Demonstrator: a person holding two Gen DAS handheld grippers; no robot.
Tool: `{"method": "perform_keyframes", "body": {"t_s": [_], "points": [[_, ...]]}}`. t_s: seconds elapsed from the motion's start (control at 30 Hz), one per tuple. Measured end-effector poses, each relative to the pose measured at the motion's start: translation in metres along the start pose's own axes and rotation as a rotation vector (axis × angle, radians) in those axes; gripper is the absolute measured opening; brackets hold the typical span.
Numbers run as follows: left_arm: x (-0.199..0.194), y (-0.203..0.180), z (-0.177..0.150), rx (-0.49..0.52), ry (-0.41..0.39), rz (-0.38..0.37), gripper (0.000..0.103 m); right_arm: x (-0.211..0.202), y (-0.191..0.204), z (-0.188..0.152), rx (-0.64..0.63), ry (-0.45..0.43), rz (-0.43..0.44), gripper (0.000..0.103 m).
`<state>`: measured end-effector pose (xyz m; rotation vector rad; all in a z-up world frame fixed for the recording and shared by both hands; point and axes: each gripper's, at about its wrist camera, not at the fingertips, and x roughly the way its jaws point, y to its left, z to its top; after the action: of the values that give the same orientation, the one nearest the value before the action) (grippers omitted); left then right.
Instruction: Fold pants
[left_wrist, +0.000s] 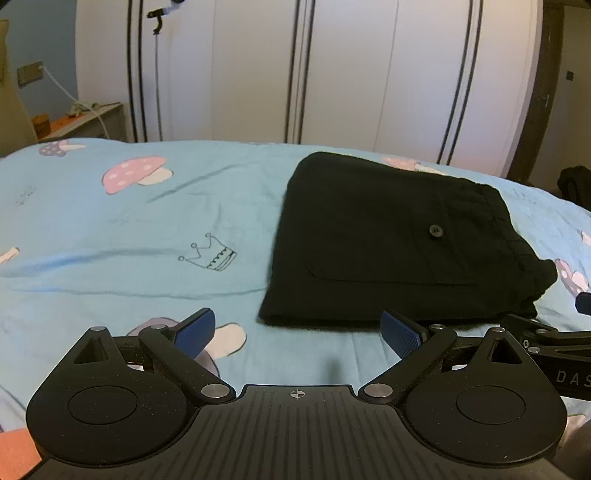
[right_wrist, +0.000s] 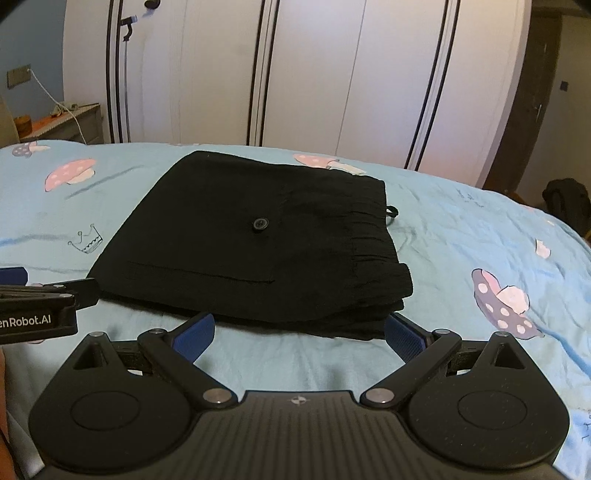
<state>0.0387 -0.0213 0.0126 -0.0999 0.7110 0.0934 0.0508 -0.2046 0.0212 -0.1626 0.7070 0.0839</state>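
Observation:
Black pants (left_wrist: 388, 240) lie folded into a compact rectangle on the light blue bedsheet (left_wrist: 129, 229), back pocket and button facing up. In the right wrist view the same pants (right_wrist: 258, 240) sit straight ahead, with the elastic waistband on the right. My left gripper (left_wrist: 297, 332) is open, just short of the pants' near left corner, with nothing between its blue pads. My right gripper (right_wrist: 299, 332) is open too, its pads at the near edge of the pants, holding nothing. Each gripper's side shows at the edge of the other's view.
The bedsheet (right_wrist: 461, 240) carries mushroom and crown prints and lies slightly wrinkled. A white wardrobe (left_wrist: 332, 74) with dark stripes stands behind the bed. A small side table (left_wrist: 88, 118) with a cable is at the far left. A dark bag (right_wrist: 565, 199) sits at far right.

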Motion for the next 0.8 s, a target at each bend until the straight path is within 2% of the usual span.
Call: {"method": "perform_keyframes", "body": {"t_s": [0.4, 0.8], "points": [[-0.002, 0.002, 0.000, -0.017, 0.005, -0.004, 0.100, 0.002, -0.011, 0.000, 0.053, 0.028, -0.002, 0.099], [0.001, 0.000, -0.001, -0.004, 0.014, -0.010, 0.100, 0.005, -0.011, 0.000, 0.046, 0.040, -0.001, 0.099]]}}
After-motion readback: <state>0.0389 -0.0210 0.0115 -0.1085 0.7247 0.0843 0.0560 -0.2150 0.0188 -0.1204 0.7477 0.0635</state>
